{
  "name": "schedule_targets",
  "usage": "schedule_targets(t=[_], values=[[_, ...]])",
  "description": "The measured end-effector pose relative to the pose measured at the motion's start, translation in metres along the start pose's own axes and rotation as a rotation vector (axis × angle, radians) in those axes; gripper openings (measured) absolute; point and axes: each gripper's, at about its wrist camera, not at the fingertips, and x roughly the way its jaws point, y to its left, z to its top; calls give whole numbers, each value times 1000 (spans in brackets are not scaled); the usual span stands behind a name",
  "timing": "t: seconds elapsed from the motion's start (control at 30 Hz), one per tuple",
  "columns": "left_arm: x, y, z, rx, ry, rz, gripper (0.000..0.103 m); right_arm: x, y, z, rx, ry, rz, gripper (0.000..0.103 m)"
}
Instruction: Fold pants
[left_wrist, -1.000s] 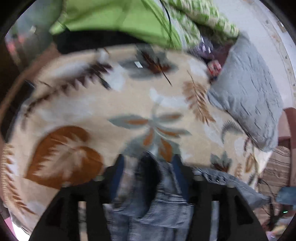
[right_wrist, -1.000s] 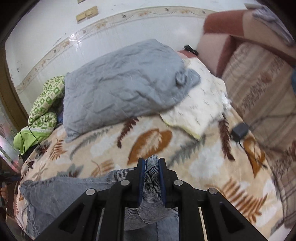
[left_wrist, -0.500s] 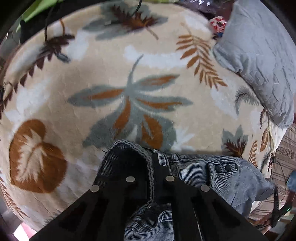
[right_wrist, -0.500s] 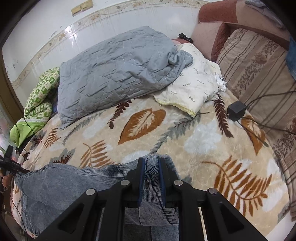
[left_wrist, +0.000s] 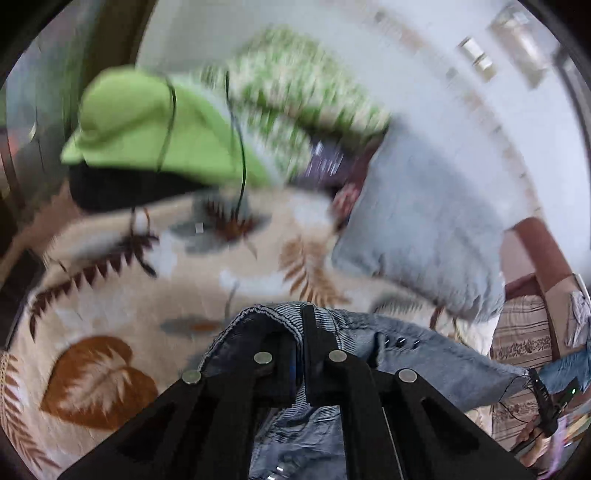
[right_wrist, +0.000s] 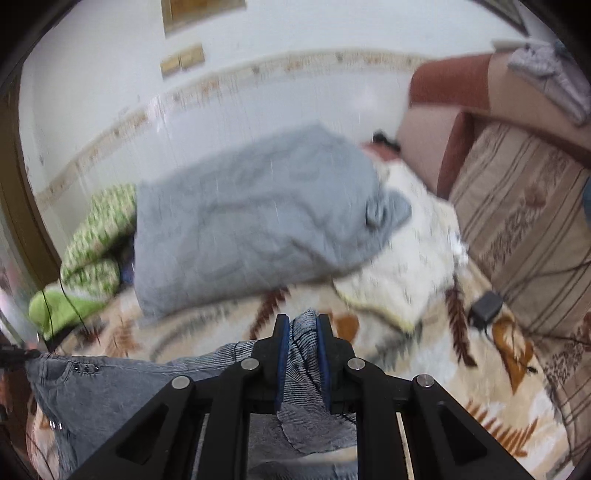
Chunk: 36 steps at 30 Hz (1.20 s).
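Note:
The pants are blue-grey denim jeans (left_wrist: 424, 354), held up over a leaf-patterned blanket (left_wrist: 122, 310). My left gripper (left_wrist: 301, 332) is shut on the jeans' waistband edge. The cloth drapes over its fingers and stretches off to the right. My right gripper (right_wrist: 302, 332) is shut on another bunched part of the jeans (right_wrist: 110, 391), which run left from it toward the other hand. Both views are blurred by motion.
A grey quilted pillow (right_wrist: 251, 225) lies at the back of the blanket (right_wrist: 461, 398), with a cream pillow (right_wrist: 417, 258) beside it. Green bedding (left_wrist: 155, 125) sits at the far left. A striped sofa (right_wrist: 524, 229) stands on the right, with a black charger (right_wrist: 485, 306) near it.
Both grippers have risen and tilted up, lifting the jeans off the blanket. The views now take in the wall and pillows instead of looking down at the blanket.

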Motion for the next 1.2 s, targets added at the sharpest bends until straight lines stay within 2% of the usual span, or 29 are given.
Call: schedule_targets(t=[0.07, 0.17, 0.27, 0.37, 0.43, 0.57, 0.67, 0.77, 0.83, 0.93, 1.0, 1.07, 1.1, 1.17, 1.2], values=[[-17, 6, -20, 40, -53, -27, 3, -7, 0, -8, -6, -30, -6, 15], [-41, 22, -66, 127, -80, -43, 3, -13, -15, -41, -11, 9, -7, 15], [-55, 46, -124, 198, -23, -37, 3, -20, -42, -94, -7, 110, 15, 15], [-51, 70, -175, 197, 86, -21, 3, -28, -64, -148, -31, 225, 15, 15], [-52, 80, -207, 200, 128, -9, 4, -38, -80, -179, -22, 277, 0, 15], [-62, 82, -232, 213, 104, 14, 4, -60, -98, -212, 22, 307, 17, 15], [-67, 84, -231, 180, 116, 29, 6, -61, -101, -217, 43, 342, 29, 19], [-83, 85, -233, 206, 114, 79, 12, -64, -111, -218, 103, 383, 19, 23], [-98, 88, -238, 227, 105, 127, 12, -70, -118, -216, 130, 387, 9, 28], [-125, 88, -237, 251, 59, 193, 12, -83, -125, -205, 119, 353, -26, 29], [-136, 77, -232, 267, 17, 185, 12, -90, -127, -189, 134, 318, -6, 29], [-140, 54, -226, 284, -16, 132, 14, -91, -119, -168, 118, 281, 15, 32], [-138, 43, -223, 294, -23, 102, 17, -89, -113, -160, 106, 270, 24, 34], [-125, 11, -220, 313, -31, 34, 33, -79, -96, -138, 78, 245, 45, 35], [-117, -2, -219, 313, -26, 10, 49, -74, -88, -132, 67, 237, 62, 36]])
